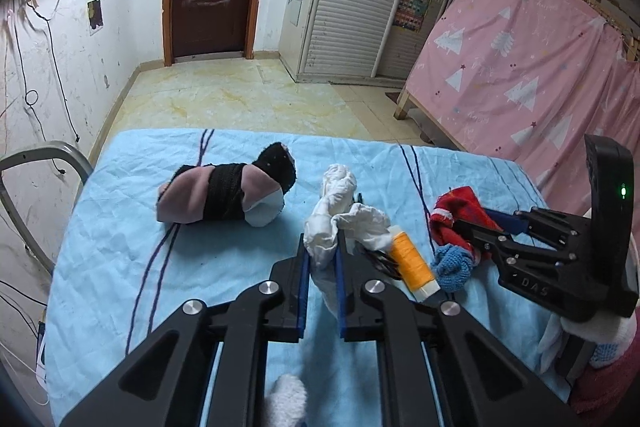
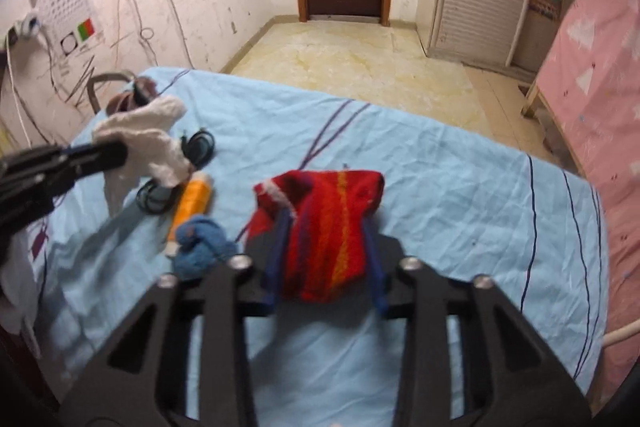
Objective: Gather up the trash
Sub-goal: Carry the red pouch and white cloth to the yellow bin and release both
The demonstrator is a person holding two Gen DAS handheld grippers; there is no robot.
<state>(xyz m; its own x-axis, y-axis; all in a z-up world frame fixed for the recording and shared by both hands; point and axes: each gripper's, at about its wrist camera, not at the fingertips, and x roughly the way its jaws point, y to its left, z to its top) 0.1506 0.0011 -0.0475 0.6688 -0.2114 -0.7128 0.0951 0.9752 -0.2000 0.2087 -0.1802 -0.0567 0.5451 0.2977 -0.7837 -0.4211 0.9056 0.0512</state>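
The left gripper (image 1: 322,259) clamps a crumpled white cloth (image 1: 340,211), its long axis pointing away. The right gripper (image 2: 326,227), marked "DAS", clamps a red striped knitted sock (image 2: 328,219).

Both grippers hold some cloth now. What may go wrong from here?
The white cloth hangs loose from the left gripper beside the orange thread spool and black cable; lifting might drag them. The red knit piece in the right gripper may pull its yarn and the blue knit piece.

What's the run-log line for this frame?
left claw: shut on white cloth | right claw: shut on red knit piece | orange spool, blue knit piece: on sheet
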